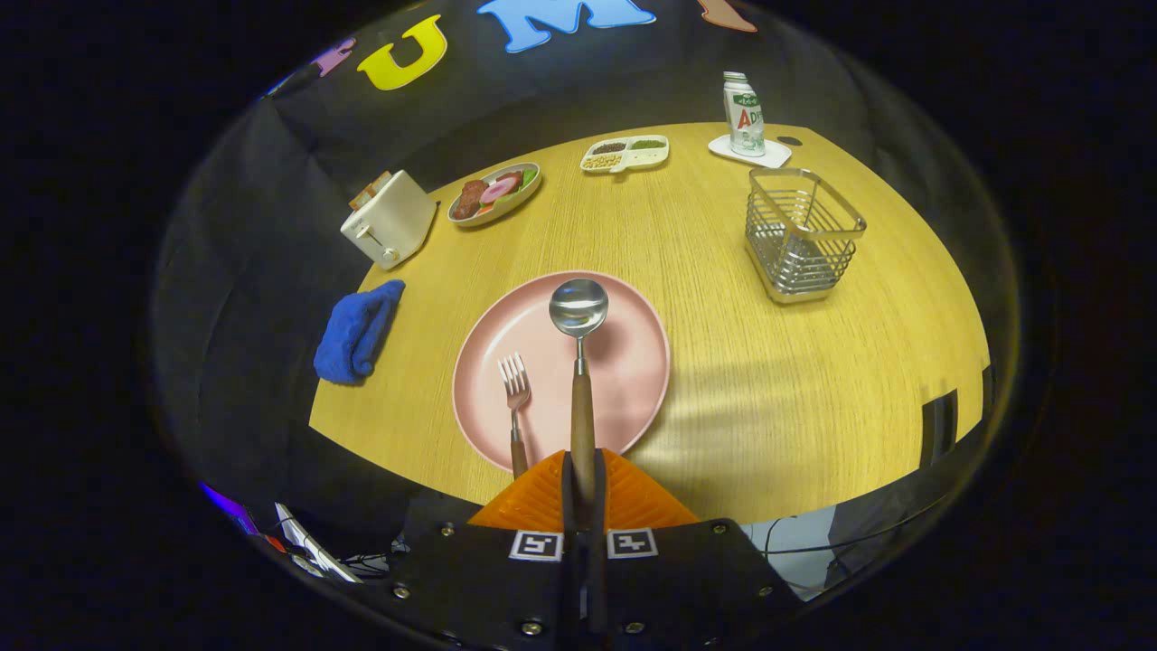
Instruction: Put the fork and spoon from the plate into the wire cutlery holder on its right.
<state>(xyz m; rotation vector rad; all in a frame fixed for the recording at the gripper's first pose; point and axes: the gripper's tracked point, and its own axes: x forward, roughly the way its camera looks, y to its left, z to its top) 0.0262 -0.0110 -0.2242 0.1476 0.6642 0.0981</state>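
Note:
My gripper (583, 484) is shut on the spoon's wooden handle, its orange fingers (633, 497) pressed against it from both sides. The spoon (579, 362) points straight ahead, its shiny bowl held over the far part of the pink plate (633, 362). A fork (515, 398) with a wooden handle lies on the plate just left of the spoon, its handle end hidden behind my left finger. The wire cutlery holder (802, 233) stands upright on the wooden table, beyond and to the right of the plate, with nothing in it.
A blue cloth (357, 333) lies at the table's left edge, with a white toaster (390, 220) behind it. Farther back are an oval dish of food (494, 193), a divided snack tray (625, 153) and a bottle (744, 115) on a white coaster.

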